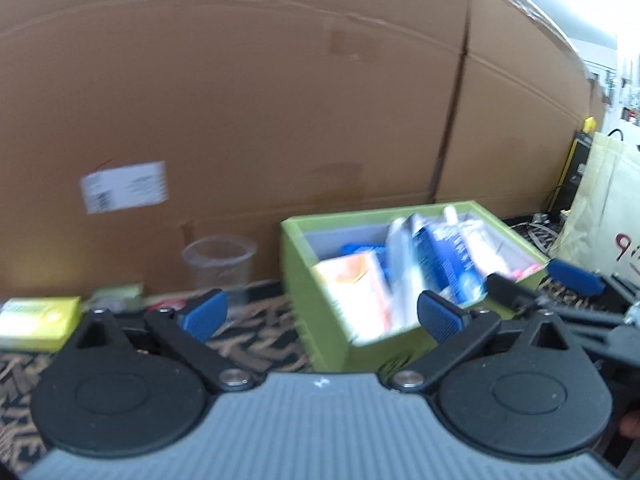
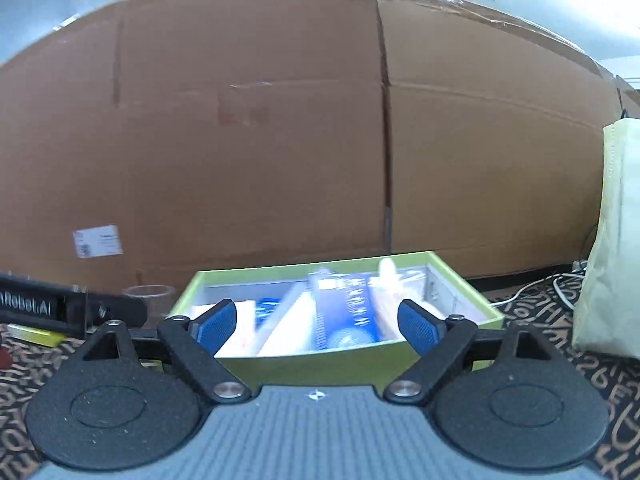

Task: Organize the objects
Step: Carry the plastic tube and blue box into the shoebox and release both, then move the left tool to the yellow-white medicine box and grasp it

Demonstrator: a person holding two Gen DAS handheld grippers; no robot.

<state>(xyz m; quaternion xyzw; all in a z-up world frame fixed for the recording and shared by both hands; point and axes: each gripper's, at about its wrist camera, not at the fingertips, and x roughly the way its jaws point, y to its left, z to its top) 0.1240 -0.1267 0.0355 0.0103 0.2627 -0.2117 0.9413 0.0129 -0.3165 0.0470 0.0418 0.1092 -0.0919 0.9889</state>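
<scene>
Both wrist views low, facing cardboard wall (image 1: 280,100), sharing nearby green box (image 2: 340,364), left view angled from its left

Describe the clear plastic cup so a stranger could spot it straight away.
Start at the big cardboard box that fills the background. At its foot, on the patterned cloth, sits a green box full of packets. The clear plastic cup stands upright just left of that green box, apart from it: the only see-through thing there, with nothing visible inside, unlike the flat yellow packet further left.
</scene>
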